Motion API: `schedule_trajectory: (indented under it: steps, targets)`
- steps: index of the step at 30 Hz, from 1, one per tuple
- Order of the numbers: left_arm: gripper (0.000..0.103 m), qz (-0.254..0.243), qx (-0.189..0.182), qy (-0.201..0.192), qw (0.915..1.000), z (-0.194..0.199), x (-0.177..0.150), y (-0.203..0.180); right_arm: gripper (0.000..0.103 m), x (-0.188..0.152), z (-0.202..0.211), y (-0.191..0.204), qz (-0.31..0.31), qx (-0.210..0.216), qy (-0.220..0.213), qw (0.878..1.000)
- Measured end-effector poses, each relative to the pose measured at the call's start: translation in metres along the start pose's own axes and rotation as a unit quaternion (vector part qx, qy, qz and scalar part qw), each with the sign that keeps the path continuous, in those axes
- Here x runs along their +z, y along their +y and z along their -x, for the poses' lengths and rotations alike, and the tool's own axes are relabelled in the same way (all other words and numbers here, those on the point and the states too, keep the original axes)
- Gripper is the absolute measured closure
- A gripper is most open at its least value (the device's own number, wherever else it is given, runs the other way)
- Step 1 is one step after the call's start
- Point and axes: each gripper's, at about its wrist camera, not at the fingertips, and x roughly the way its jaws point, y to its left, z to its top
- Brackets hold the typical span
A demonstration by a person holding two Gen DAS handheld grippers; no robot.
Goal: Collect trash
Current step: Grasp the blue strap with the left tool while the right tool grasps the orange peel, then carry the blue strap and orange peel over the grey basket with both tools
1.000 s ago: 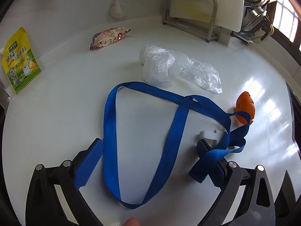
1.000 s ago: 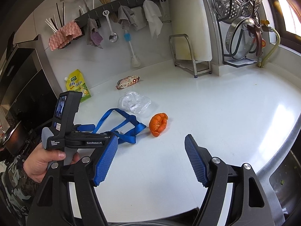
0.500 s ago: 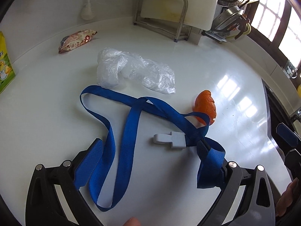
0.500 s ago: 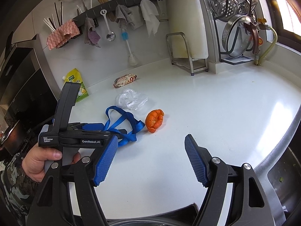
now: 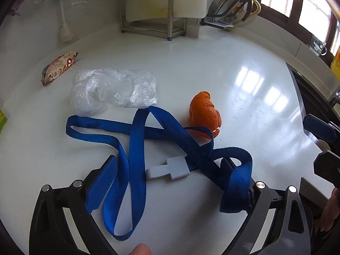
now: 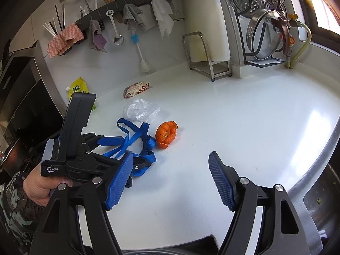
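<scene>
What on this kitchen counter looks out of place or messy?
A blue strap with a grey clip lies tangled across the counter, looped over a finger of the left tongs. An orange peel touches it. Behind lie a crumpled plastic bag and a snack wrapper.

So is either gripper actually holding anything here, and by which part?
No. The right gripper is open and empty. The left gripper is open; the blue strap lies between and over its fingers, unclamped.

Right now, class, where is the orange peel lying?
The orange peel lies on the white counter, right of the clear plastic bag, touching the blue strap.
</scene>
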Motion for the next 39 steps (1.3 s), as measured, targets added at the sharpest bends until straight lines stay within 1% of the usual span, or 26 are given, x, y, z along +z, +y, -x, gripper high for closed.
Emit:
schedule_trajectory:
  steps: [1, 2, 3, 4, 5, 6, 7, 8, 10, 13, 16, 18, 19, 20, 22, 25, 27, 28, 30, 31, 32, 33, 35, 39]
  targets:
    - [0.017, -0.004, 0.001, -0.004, 1.0, 0.001, 0.0, -0.001, 0.033, 0.0, -0.001, 0.0, 0.0, 0.0, 0.0, 1.0]
    - [0.028, -0.006, -0.001, -0.008, 1.0, 0.003, 0.0, -0.001, 0.033, 0.001, -0.002, -0.001, -0.001, 0.0, 0.0, 1.0]
    - [0.032, -0.008, -0.003, -0.009, 0.9999, 0.004, 0.0, 0.0, 0.033, 0.001, -0.003, -0.001, -0.001, 0.0, 0.001, 1.0]
    - [0.043, -0.007, -0.003, -0.009, 0.9999, 0.005, 0.001, 0.001, 0.033, 0.002, -0.004, -0.001, -0.001, 0.001, 0.003, 1.0]
    - [0.057, -0.005, -0.003, -0.011, 0.9999, 0.007, 0.001, 0.002, 0.033, 0.002, -0.006, -0.001, 0.0, 0.001, 0.004, 1.0]
    - [0.064, -0.002, -0.004, -0.013, 0.9999, 0.008, 0.002, 0.003, 0.033, 0.003, -0.008, 0.0, 0.0, 0.002, 0.005, 1.0]
    - [0.079, 0.0, -0.004, -0.013, 0.9999, 0.008, 0.002, 0.005, 0.033, 0.004, -0.009, 0.001, 0.001, 0.005, 0.006, 1.0]
    - [0.09, 0.003, -0.004, -0.013, 0.9999, 0.009, 0.002, 0.007, 0.033, 0.005, -0.012, 0.002, 0.002, 0.007, 0.008, 1.0]
    - [0.093, 0.003, -0.005, -0.01, 0.9999, 0.01, 0.001, 0.007, 0.033, 0.008, -0.019, 0.006, 0.009, 0.006, 0.013, 1.0]
    - [0.098, -0.001, 0.004, -0.01, 0.9999, 0.013, -0.003, 0.007, 0.033, 0.014, -0.031, 0.011, 0.022, 0.001, 0.022, 1.0]
    - [0.099, 0.003, 0.013, -0.016, 0.9998, 0.019, -0.007, 0.011, 0.033, 0.021, -0.047, 0.016, 0.03, -0.004, 0.038, 0.999]
    - [0.099, 0.01, 0.015, -0.022, 0.9996, 0.025, -0.008, 0.016, 0.037, 0.025, -0.059, 0.018, 0.037, -0.01, 0.049, 0.998]
    - [0.1, 0.013, 0.018, -0.025, 0.9994, 0.028, -0.009, 0.019, 0.041, 0.027, -0.066, 0.019, 0.039, -0.012, 0.058, 0.997]
    - [0.1, 0.015, 0.019, -0.027, 0.9993, 0.031, -0.01, 0.021, 0.042, 0.029, -0.072, 0.021, 0.041, -0.012, 0.064, 0.997]
    - [0.1, 0.016, 0.022, -0.03, 0.9992, 0.035, -0.011, 0.025, 0.048, 0.034, -0.085, 0.025, 0.05, -0.017, 0.079, 0.995]
    - [0.1, 0.022, 0.021, -0.034, 0.999, 0.042, -0.013, 0.029, 0.049, 0.038, -0.102, 0.03, 0.058, -0.021, 0.097, 0.993]
    - [0.1, 0.025, 0.022, -0.035, 0.9989, 0.044, -0.015, 0.031, 0.053, 0.039, -0.115, 0.029, 0.055, -0.021, 0.113, 0.992]
    - [0.1, 0.026, 0.021, -0.035, 0.9988, 0.046, -0.015, 0.032, 0.057, 0.039, -0.12, 0.028, 0.052, -0.023, 0.119, 0.991]
    - [0.1, 0.03, 0.02, -0.036, 0.9987, 0.048, -0.017, 0.033, 0.063, 0.039, -0.126, 0.027, 0.055, -0.028, 0.124, 0.99]
    - [0.1, 0.03, 0.018, -0.036, 0.9987, 0.049, -0.018, 0.033, 0.068, 0.039, -0.126, 0.026, 0.057, -0.03, 0.121, 0.991]
    - [0.1, 0.032, 0.017, -0.036, 0.9987, 0.051, -0.019, 0.034, 0.076, 0.039, -0.126, 0.027, 0.058, -0.03, 0.121, 0.991]
    - [0.1, 0.034, 0.018, -0.037, 0.9985, 0.052, -0.02, 0.034, 0.077, 0.04, -0.124, 0.027, 0.058, -0.03, 0.118, 0.991]
    - [0.1, 0.037, 0.017, -0.038, 0.9984, 0.054, -0.021, 0.035, 0.089, 0.039, -0.119, 0.029, 0.059, -0.028, 0.111, 0.992]
    - [0.1, 0.046, 0.018, -0.05, 0.9975, 0.063, -0.02, 0.037, 0.091, 0.038, -0.104, 0.035, 0.063, -0.019, 0.1, 0.993]
